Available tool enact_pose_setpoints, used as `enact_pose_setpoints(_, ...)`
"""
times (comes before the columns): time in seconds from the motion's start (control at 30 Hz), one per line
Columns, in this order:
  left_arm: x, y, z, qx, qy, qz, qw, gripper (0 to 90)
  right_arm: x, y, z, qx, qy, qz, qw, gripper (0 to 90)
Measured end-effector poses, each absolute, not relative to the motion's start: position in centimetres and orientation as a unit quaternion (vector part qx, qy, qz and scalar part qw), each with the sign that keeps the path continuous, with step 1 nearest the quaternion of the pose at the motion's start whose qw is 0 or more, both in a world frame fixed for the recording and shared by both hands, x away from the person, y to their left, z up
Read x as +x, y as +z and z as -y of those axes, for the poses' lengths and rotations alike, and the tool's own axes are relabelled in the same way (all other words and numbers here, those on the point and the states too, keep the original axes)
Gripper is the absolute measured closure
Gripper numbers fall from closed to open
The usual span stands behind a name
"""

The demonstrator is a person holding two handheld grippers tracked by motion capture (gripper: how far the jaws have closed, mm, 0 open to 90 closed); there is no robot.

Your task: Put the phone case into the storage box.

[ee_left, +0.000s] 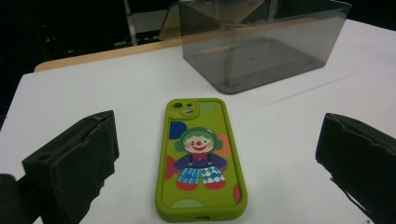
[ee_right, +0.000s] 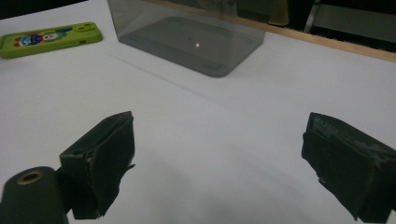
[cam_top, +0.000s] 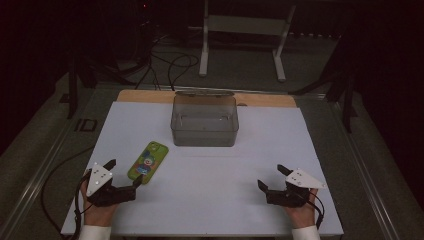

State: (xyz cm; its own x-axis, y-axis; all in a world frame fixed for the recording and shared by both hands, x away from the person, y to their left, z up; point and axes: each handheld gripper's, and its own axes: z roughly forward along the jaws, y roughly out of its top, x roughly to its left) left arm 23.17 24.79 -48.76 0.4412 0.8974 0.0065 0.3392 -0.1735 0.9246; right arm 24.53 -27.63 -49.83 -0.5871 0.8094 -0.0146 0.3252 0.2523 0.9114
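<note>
A green phone case (cam_top: 148, 161) with a clown picture lies flat on the white table (cam_top: 210, 200), left of centre. My left gripper (cam_top: 123, 174) is at the front left, open, and its jaws stand wide on either side of the case's near end (ee_left: 201, 161) without touching it. A clear smoky plastic box (cam_top: 204, 120) stands empty at the back middle, and the left gripper view has it beyond the case (ee_left: 261, 44). At the front right my right gripper (cam_top: 270, 176) is open over bare table. Its view has the box (ee_right: 191, 37) ahead and the case (ee_right: 49, 38) far left.
A wooden strip (cam_top: 150, 96) runs along the table's far edge. Behind it stand a white metal frame (cam_top: 245, 30) and black cables (cam_top: 172, 65) on the floor. Bare white surface lies between the two grippers and to the right of the box.
</note>
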Motion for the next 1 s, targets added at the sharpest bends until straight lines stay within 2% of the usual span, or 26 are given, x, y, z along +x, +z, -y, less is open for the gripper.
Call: enact_pose_setpoints(1.0, 24.17, -48.69, -24.57, 0.720, 0.275, -0.463, 0.438, 0.0, 24.67, -50.00, 27.69, 0.384, 0.479, -0.747, 0.258, 9.8)
